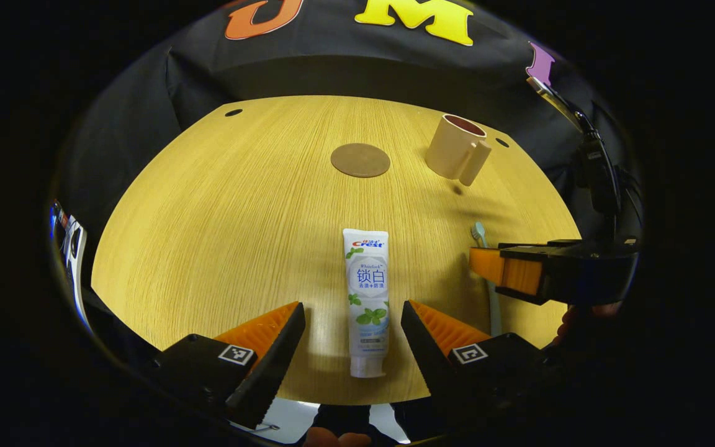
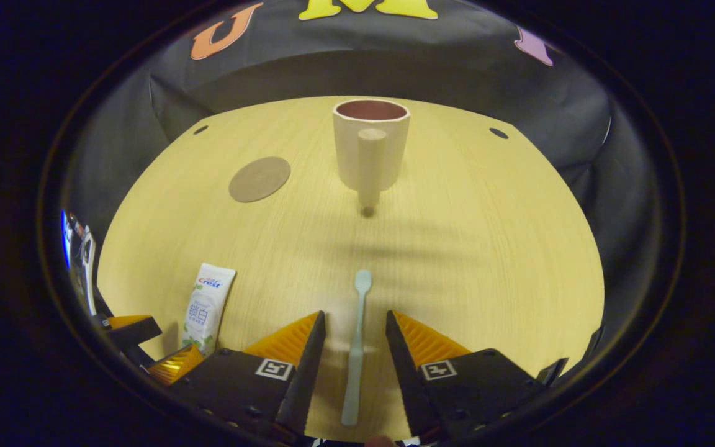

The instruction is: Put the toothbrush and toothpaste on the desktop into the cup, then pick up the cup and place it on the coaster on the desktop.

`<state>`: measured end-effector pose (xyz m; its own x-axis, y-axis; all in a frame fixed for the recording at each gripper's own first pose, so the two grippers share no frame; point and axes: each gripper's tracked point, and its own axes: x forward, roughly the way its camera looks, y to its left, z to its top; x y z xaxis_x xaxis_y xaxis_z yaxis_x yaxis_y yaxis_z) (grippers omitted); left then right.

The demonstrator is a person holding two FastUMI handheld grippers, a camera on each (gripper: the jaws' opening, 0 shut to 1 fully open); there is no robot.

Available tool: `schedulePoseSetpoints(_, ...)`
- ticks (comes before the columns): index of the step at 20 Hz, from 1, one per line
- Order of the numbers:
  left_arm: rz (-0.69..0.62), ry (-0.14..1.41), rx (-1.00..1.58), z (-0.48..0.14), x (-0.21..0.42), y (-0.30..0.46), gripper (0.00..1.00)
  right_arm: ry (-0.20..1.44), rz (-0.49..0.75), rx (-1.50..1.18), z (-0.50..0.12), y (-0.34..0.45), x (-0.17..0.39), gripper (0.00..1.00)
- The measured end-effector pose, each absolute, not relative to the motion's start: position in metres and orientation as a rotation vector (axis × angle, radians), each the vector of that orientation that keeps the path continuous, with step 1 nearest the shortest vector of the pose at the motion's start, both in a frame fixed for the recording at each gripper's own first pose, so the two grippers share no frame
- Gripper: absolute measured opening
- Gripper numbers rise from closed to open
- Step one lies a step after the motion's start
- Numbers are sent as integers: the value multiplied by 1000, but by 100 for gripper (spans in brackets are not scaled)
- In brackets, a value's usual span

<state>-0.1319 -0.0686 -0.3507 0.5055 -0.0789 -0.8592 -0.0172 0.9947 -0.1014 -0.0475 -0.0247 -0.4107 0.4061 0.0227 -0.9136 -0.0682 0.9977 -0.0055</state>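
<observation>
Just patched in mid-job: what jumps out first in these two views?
The toothpaste tube lies flat between the open left tongs, and the toothbrush lies between the open right tongs. Farther back, the empty cup stands upright, with the round coaster to its left.

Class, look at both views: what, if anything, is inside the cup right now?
The cup stands upright on the table; only a dark inner wall near its rim is visible, with nothing sticking out. Its bottom is hidden. The toothbrush and toothpaste lie on the table.
</observation>
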Motion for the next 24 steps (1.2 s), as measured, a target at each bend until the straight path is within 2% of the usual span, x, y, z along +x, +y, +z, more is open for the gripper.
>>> schedulePoseSetpoints(1, -36, 1043, -102, -350, -131, -69, 100, 1156, 56, -42, -412, -24, -47, 55)
schedulePoseSetpoints(3, -34, 1048, -104, -348, -134, -64, 100, 1168, 57, -42, -415, -24, -49, 51)
schedulePoseSetpoints(5, -35, 1054, -104, -351, -134, -65, 100, 1161, 53, -42, -414, -24, -46, 55)
schedulePoseSetpoints(7, -38, 1051, -102, -353, -132, -68, 100, 1162, 43, -37, -411, -27, -46, 50)
schedulePoseSetpoints(8, -40, 1049, -101, -353, -130, -67, 100, 1163, 47, -22, -415, -25, -45, 41)
schedulePoseSetpoints(9, -39, 1049, -101, -354, -129, -67, 100, 1163, 36, -20, -420, -26, -44, 41)
schedulePoseSetpoints(10, -41, 1052, -102, -356, -128, -66, 100, 1162, 28, -17, -415, -29, -45, 33)
schedulePoseSetpoints(11, -42, 1055, -101, -357, -128, -65, 100, 1163, 32, -13, -417, -29, -45, 10)
schedulePoseSetpoints(12, -41, 1055, -97, -359, -128, -64, 100, 1158, 33, -14, -414, -31, -46, 3)
schedulePoseSetpoints(15, -39, 1052, -83, -362, -129, -62, 100, 1168, 40, -2, -414, -31, -47, 0)
schedulePoseSetpoints(21, -47, 1046, -57, -370, -127, -67, 99, 1114, 31, 13, -393, -38, -45, 1)
schedulePoseSetpoints(24, -41, 1042, -59, -369, -127, -67, 95, 1083, 34, 19, -380, -40, -44, 1)
